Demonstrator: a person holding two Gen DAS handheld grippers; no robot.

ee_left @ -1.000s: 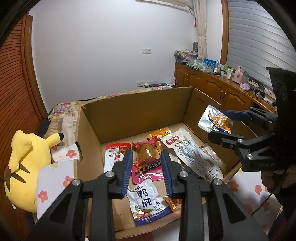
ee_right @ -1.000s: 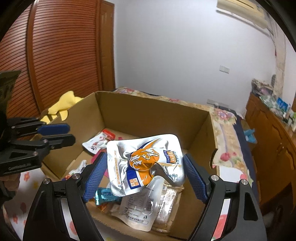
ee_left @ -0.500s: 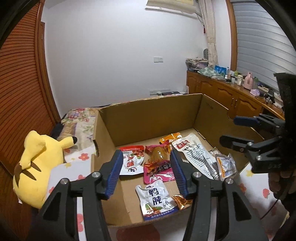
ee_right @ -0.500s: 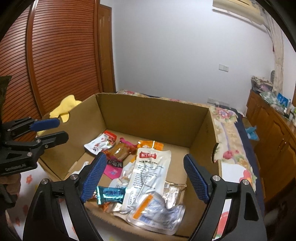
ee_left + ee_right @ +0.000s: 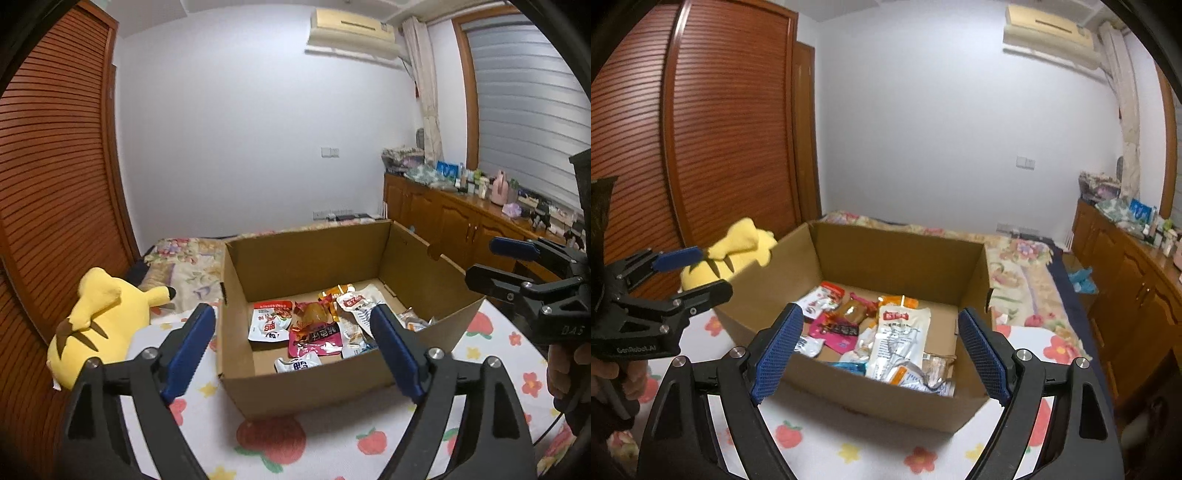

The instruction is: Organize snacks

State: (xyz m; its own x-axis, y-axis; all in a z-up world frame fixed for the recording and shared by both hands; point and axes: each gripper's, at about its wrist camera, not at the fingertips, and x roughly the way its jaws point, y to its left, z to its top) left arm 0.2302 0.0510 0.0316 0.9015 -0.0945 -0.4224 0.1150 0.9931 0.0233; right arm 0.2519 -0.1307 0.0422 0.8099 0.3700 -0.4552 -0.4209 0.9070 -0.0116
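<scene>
Nearest: left gripper (image 5: 291, 350) and right gripper (image 5: 881, 350), both with jaws spread wide and holding nothing, hovering short of the box's near wall. Beneath: floral cloth (image 5: 849, 443). Next: cardboard box (image 5: 886, 258), open-topped, with the snack packets (image 5: 901, 339) lying loose on its floor; a white pouch overlaps the others at the right. Left of the box: yellow plush toy (image 5: 99, 314). Judgement: packing looks nearly complete; any further packet should be lowered well inside the box before the jaws let go.
</scene>
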